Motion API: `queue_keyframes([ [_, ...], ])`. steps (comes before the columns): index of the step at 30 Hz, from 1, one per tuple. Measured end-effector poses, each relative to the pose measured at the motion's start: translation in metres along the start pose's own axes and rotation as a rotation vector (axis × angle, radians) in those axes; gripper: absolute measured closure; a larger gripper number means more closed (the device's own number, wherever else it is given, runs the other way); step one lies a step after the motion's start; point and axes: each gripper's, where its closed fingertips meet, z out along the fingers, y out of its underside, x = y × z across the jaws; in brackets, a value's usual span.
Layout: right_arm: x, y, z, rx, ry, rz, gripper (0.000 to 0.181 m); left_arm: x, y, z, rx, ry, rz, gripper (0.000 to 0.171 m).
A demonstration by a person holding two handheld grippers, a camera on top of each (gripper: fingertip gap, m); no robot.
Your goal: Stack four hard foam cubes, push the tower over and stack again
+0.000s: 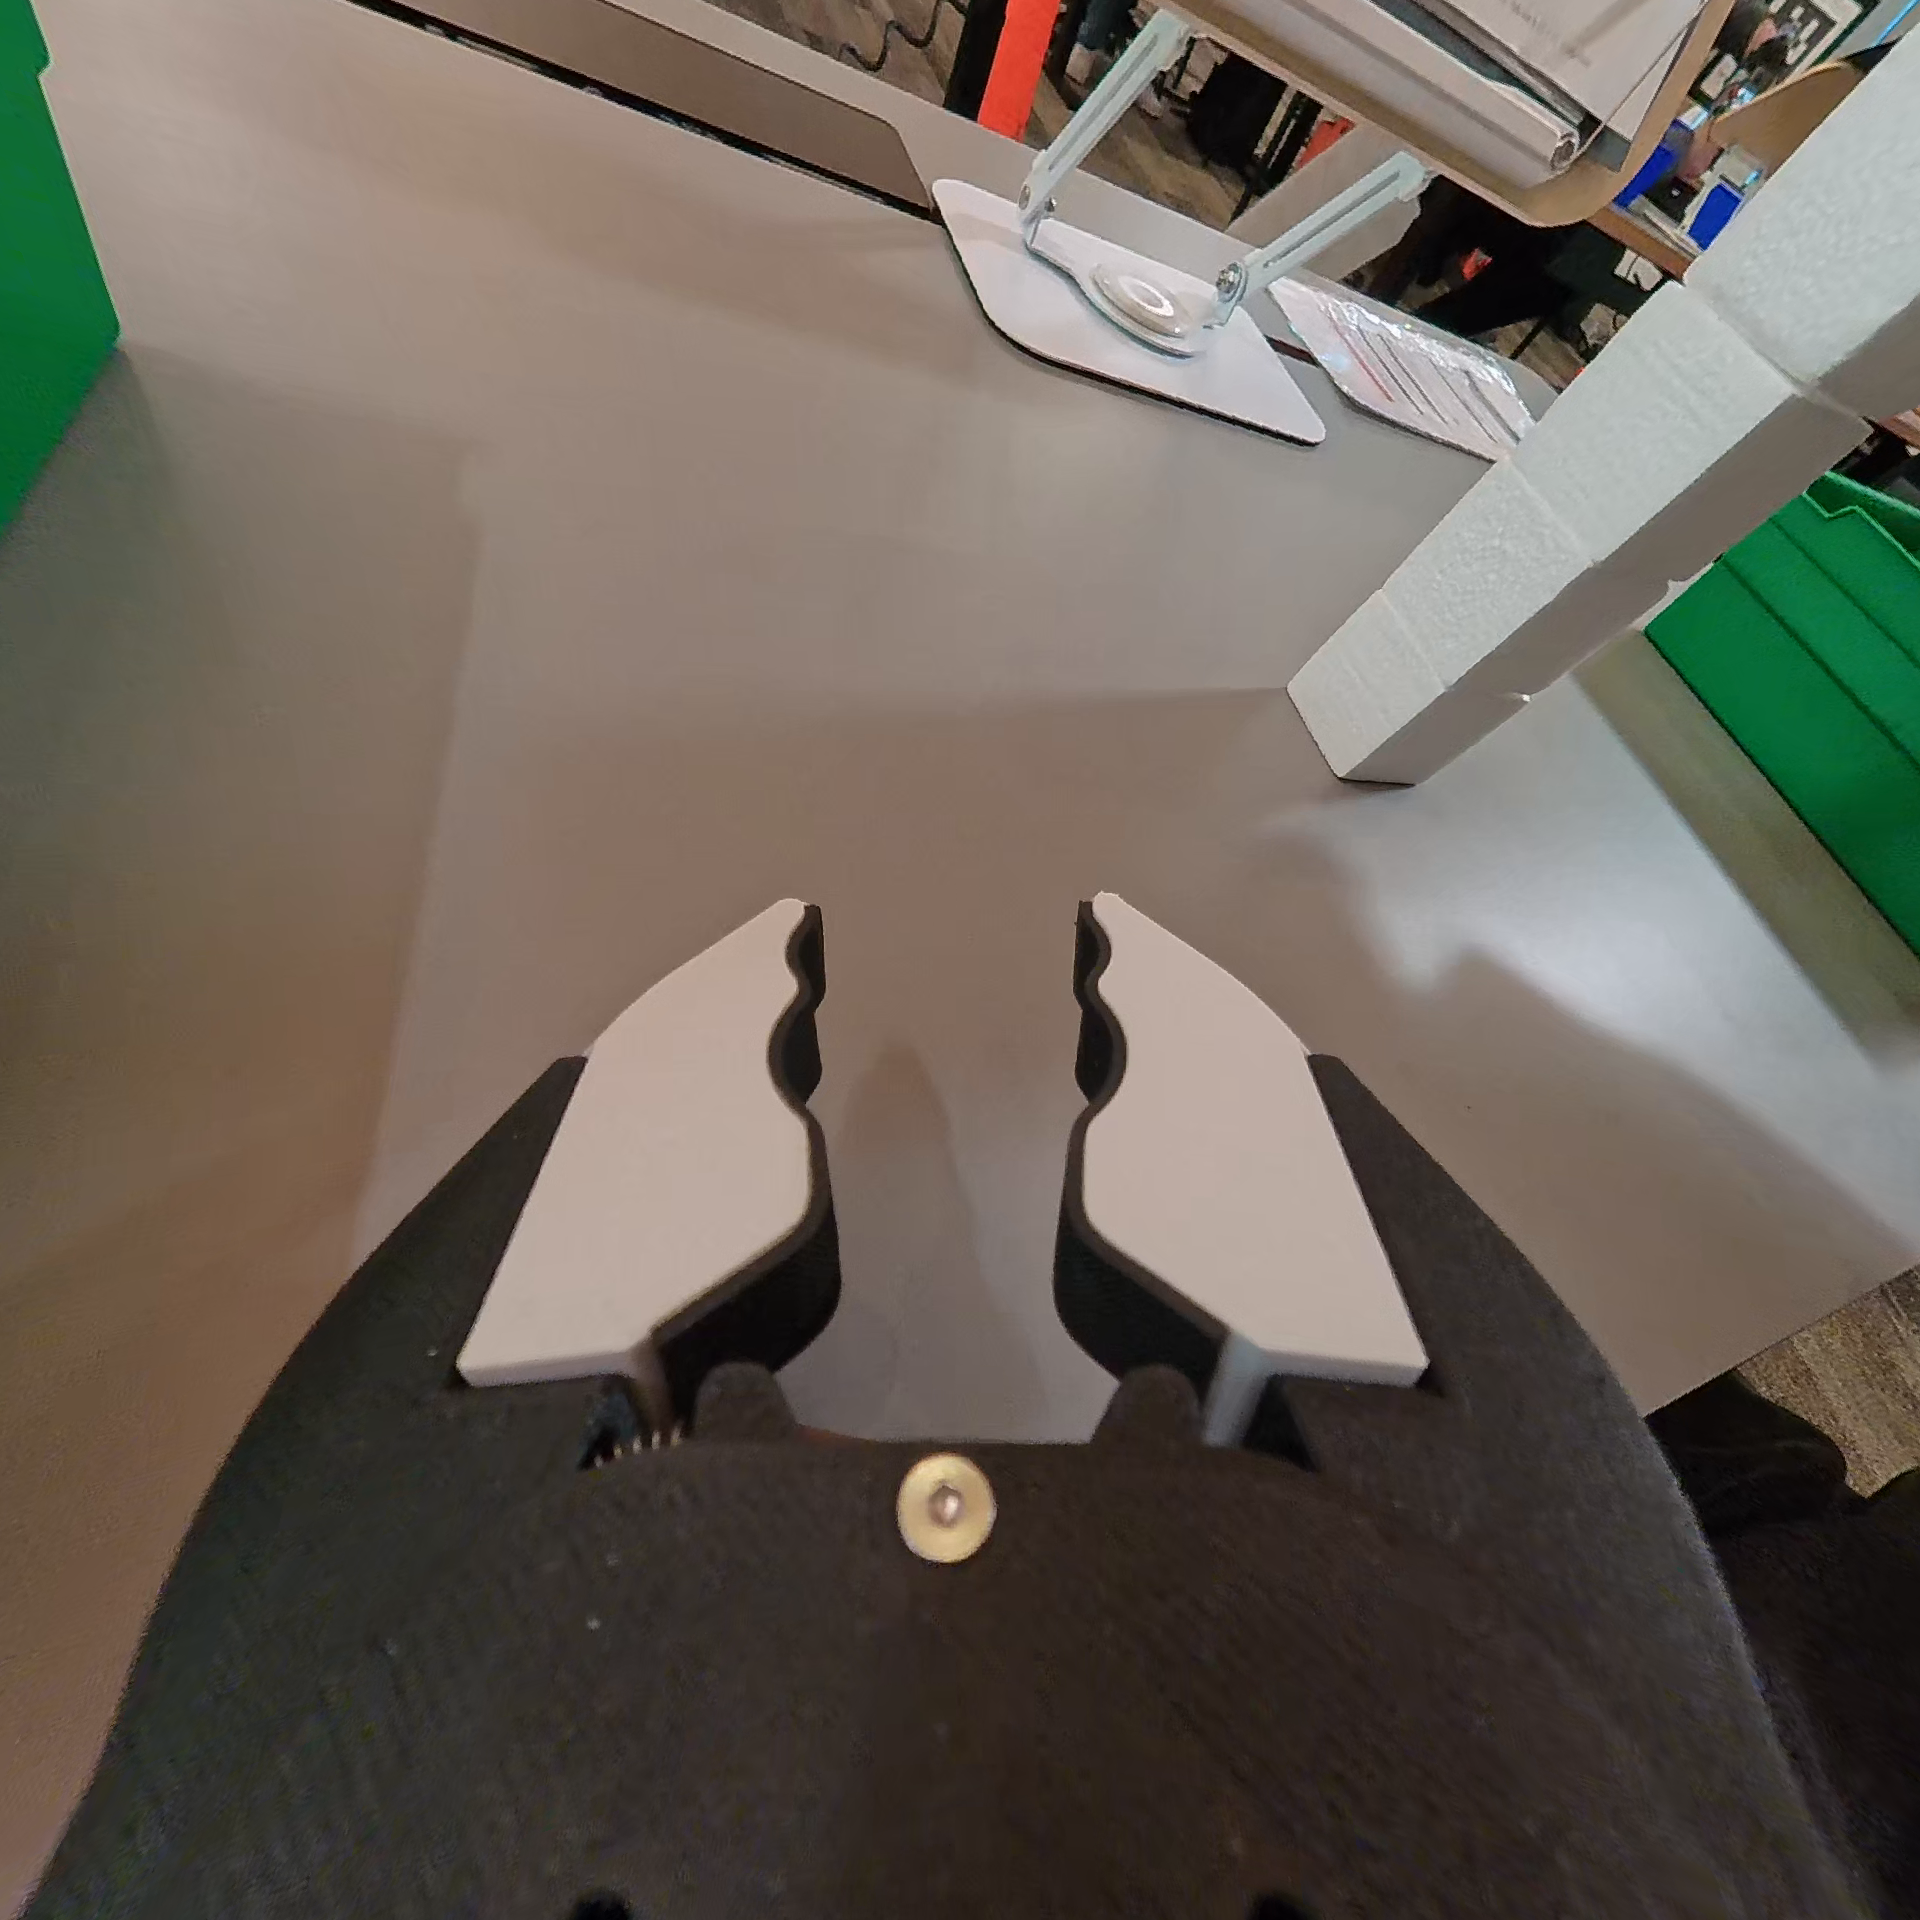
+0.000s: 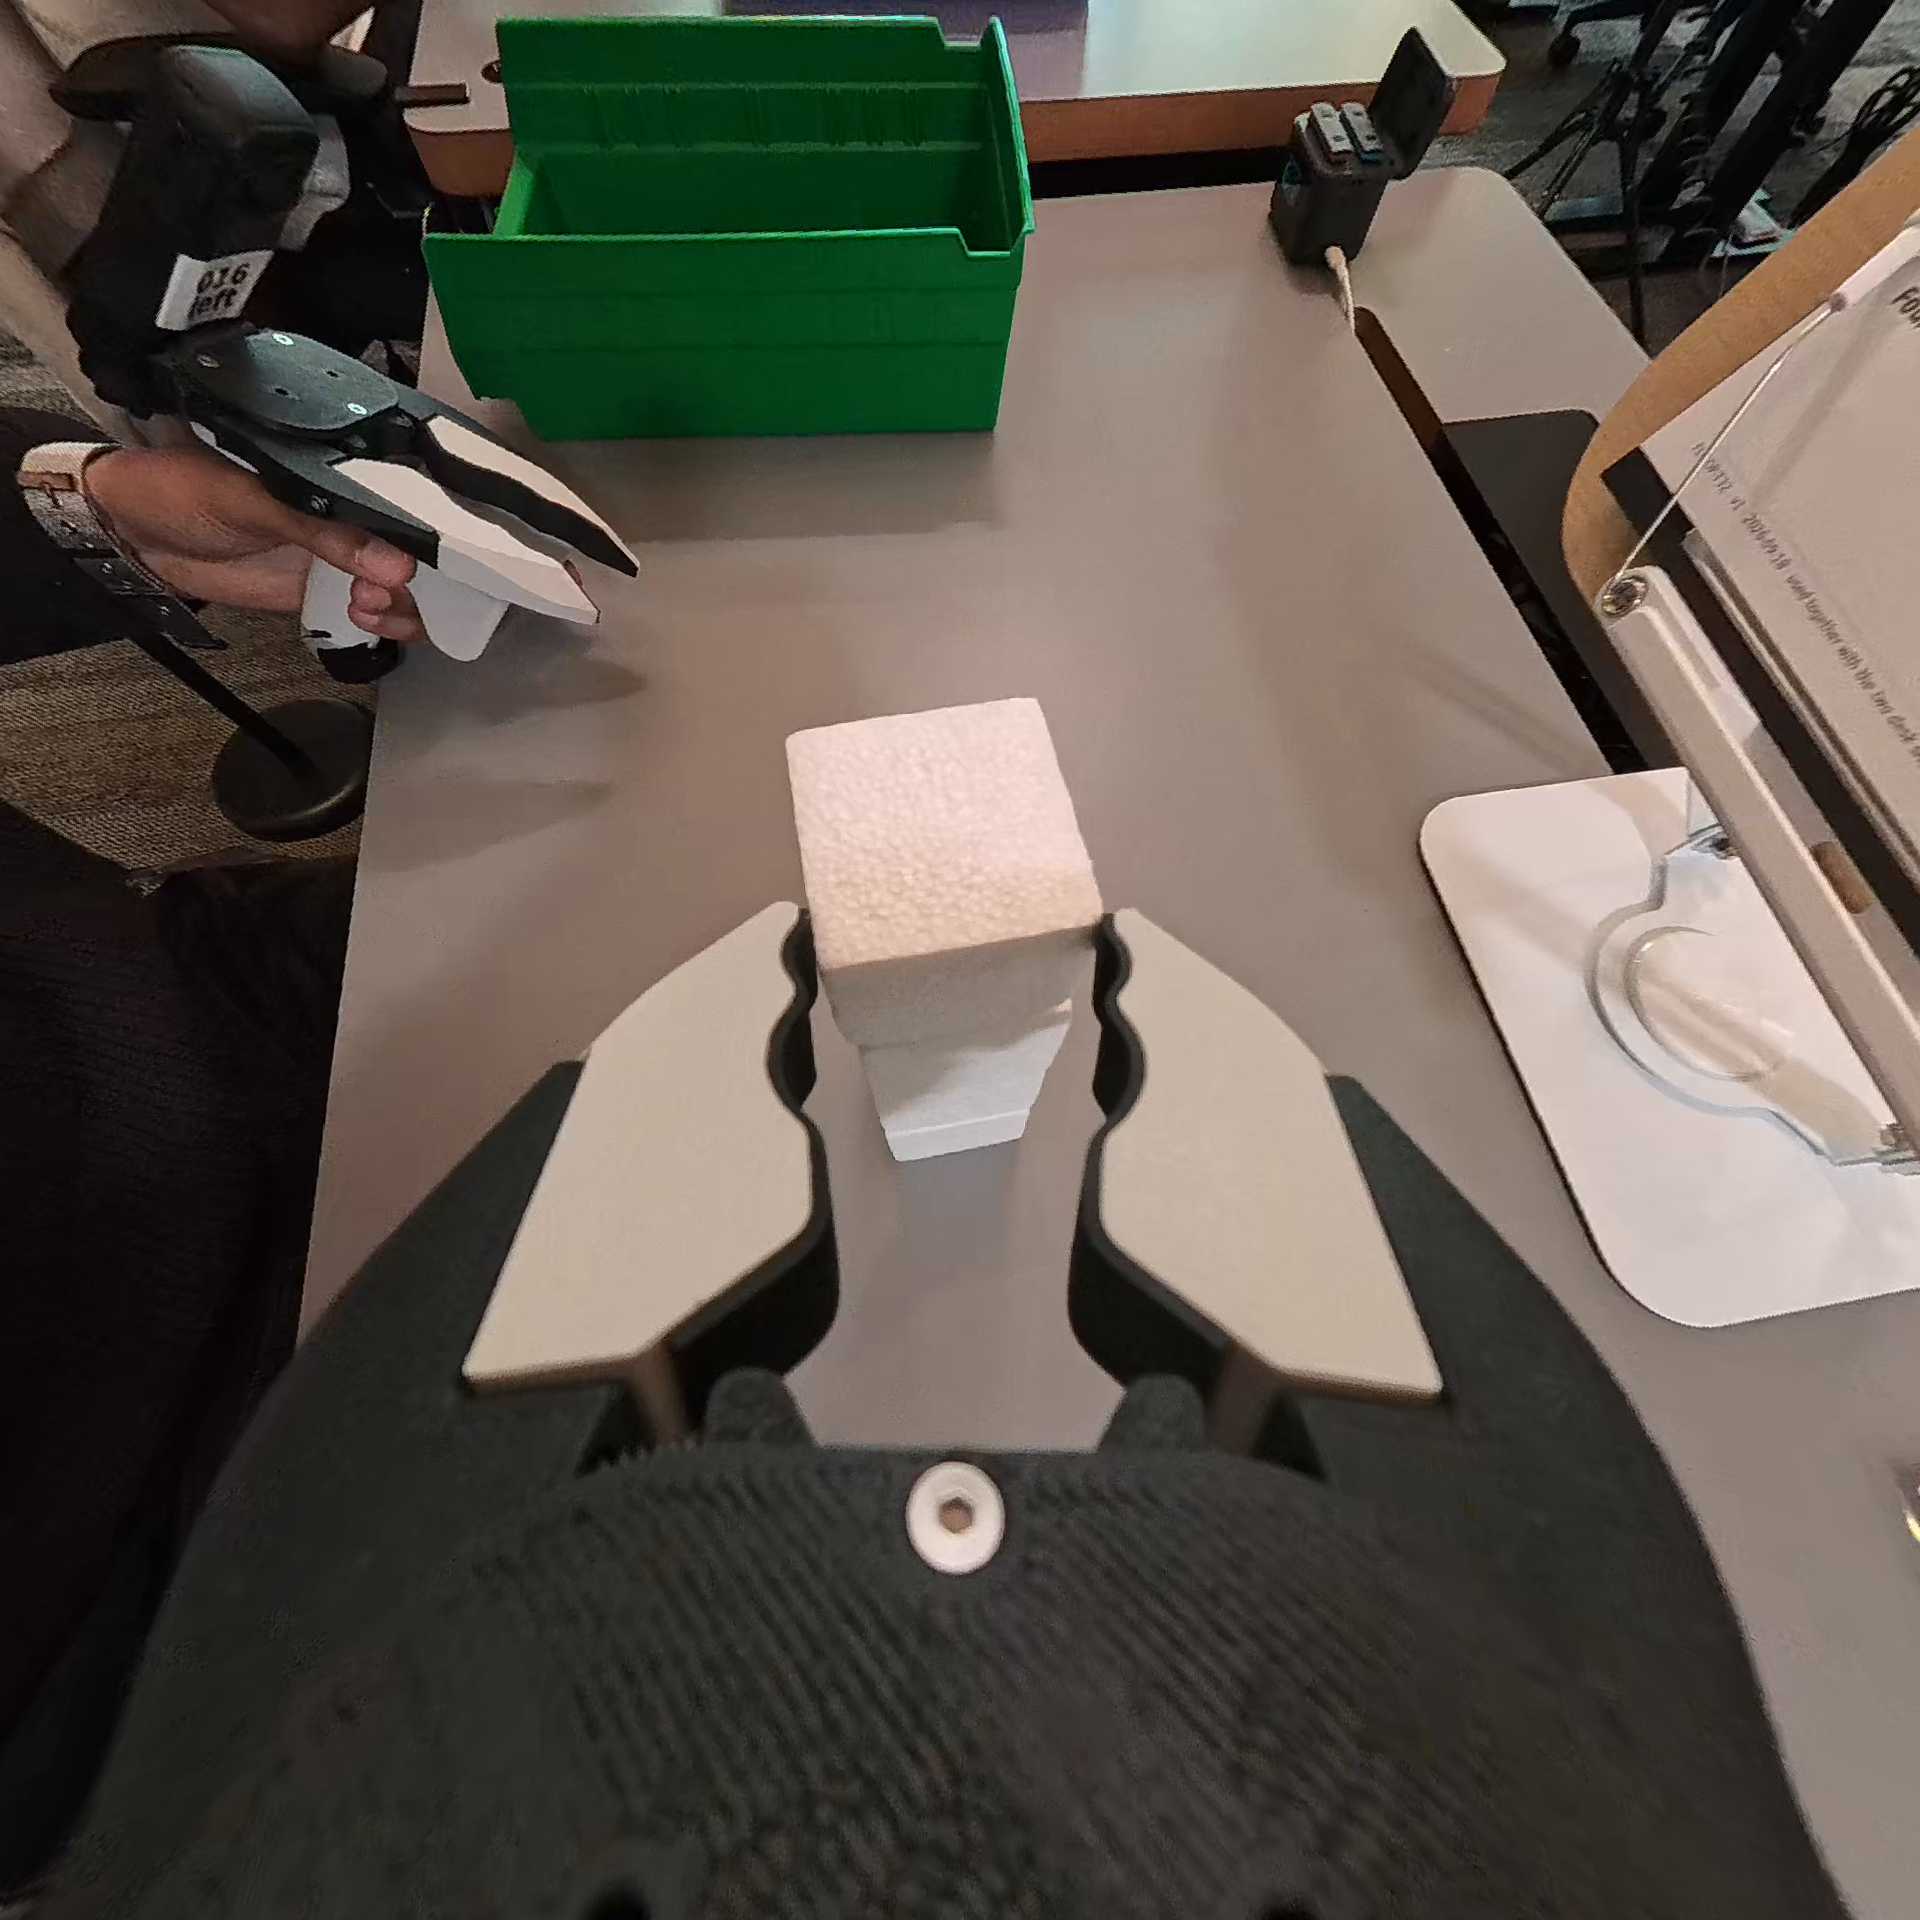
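My right gripper (image 2: 956,920) is shut on a long white foam block (image 2: 940,831), pinching it near its upper end with both fingertips. The block slants down, and its lower end rests on or just above the grey table (image 2: 1226,623). It also shows in the left wrist view (image 1: 1558,520), leaning at the right. My left gripper (image 1: 948,914) is open and empty, hovering over bare table to the left of the block. In the right wrist view the left gripper (image 2: 618,592) is held in a hand at the table's left edge, with its fingers apart.
A green bin (image 2: 727,291) stands at the far end of the table and shows at the right of the left wrist view (image 1: 1818,644). A white stand base (image 2: 1621,1039) carrying a document holder sits on the right. A black charger case (image 2: 1340,187) is at the far right.
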Motion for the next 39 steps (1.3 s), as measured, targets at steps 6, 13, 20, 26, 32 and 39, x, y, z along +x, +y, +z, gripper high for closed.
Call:
queue_keyframes([
  [6,0.0004,-0.0003,-0.0001,0.002,0.004,-0.002,0.129,-0.0002,0.0002,0.0000,-0.001,0.000,-0.001,0.124],
  [13,-0.0001,-0.0009,-0.0005,0.004,0.002,0.000,0.129,-0.0001,0.0006,0.0001,-0.003,-0.001,0.003,0.124],
  [20,-0.0005,-0.0003,0.0001,0.002,0.000,0.000,0.129,0.0000,0.0010,0.0002,-0.005,0.000,0.004,0.124],
  [26,-0.0004,0.0004,0.0004,0.003,-0.001,0.000,0.129,0.0001,0.0013,0.0003,-0.007,0.000,0.003,0.124],
  [32,-0.0007,0.0007,0.0000,0.003,-0.002,0.004,0.129,0.0001,0.0015,0.0004,-0.008,0.000,0.004,0.124],
  [39,0.0018,0.0005,0.0004,0.001,0.030,0.005,0.124,0.0001,0.0022,0.0005,-0.011,-0.002,0.006,0.124],
])
